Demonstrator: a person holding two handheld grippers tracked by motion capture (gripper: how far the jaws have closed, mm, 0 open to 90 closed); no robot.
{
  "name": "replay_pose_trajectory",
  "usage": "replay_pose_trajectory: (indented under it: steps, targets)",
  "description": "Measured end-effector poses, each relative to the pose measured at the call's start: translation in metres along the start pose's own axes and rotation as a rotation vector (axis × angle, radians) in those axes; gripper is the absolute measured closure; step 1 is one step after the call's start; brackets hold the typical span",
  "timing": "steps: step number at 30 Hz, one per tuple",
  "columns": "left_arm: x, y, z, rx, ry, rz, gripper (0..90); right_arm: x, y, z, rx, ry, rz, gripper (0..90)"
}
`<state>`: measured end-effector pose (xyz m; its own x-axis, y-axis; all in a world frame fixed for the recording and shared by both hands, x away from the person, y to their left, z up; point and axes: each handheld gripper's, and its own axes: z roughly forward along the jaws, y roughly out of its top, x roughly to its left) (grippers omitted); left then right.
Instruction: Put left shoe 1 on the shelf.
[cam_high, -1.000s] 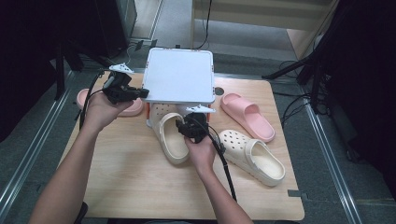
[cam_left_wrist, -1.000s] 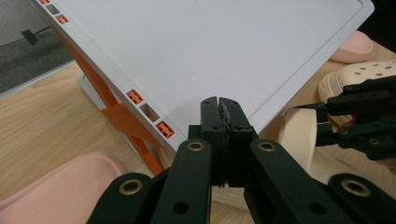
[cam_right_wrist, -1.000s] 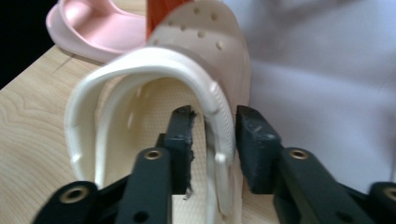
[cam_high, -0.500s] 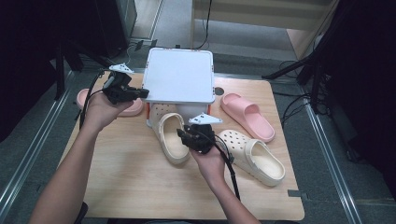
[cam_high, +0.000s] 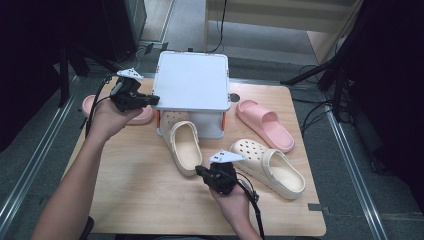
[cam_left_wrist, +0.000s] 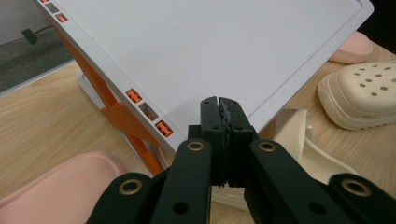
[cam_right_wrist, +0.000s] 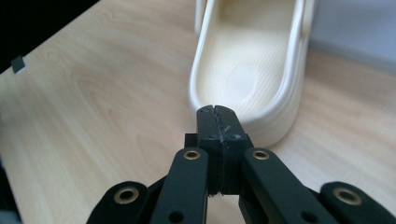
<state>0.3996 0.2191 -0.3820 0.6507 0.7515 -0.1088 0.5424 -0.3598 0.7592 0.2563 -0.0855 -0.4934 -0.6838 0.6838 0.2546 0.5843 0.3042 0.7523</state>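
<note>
Cream clog (cam_right_wrist: 252, 74) lies heel-first just ahead of right claw (cam_right_wrist: 217, 112), jaws just pressed together, pinching nothing

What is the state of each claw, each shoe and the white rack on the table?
Left claw: shut, empty, at the rack's edge.
Right claw: just closed, empty, by the clog's heel.
White rack: standing upright.
Cream clog under rack: sole down, toe under the rack.
Second cream clog: sole down.
Right pink slide: sole down.
Left pink slide: partly hidden.
</note>
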Motion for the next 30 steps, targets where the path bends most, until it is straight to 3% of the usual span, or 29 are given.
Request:
replay_pose_trajectory:
  steps: [5, 11, 17, 26, 30]
  targets:
    - [-0.001, 0.0, 0.0, -0.001, 0.002, 0.002, 89.3, 0.007, -0.009, 0.005, 0.029, -0.003, -0.034, 90.0]
    - [0.001, 0.0, 0.0, -0.003, -0.01, -0.004, 89.2, 0.008, -0.012, 0.021, 0.067, 0.01, -0.034, 90.0]
    - [-0.001, 0.0, 0.0, -0.001, -0.002, 0.002, 89.2, 0.01, -0.01, 0.032, 0.071, 0.0, -0.052, 90.0]
    - [-0.001, 0.0, 0.0, -0.004, -0.002, -0.001, 89.2, 0.004, -0.017, 0.031, 0.085, -0.038, -0.061, 90.0]
    - [-0.001, 0.0, 0.0, -0.003, -0.002, 0.0, 89.2, 0.004, -0.014, 0.034, 0.08, -0.032, -0.054, 90.0]
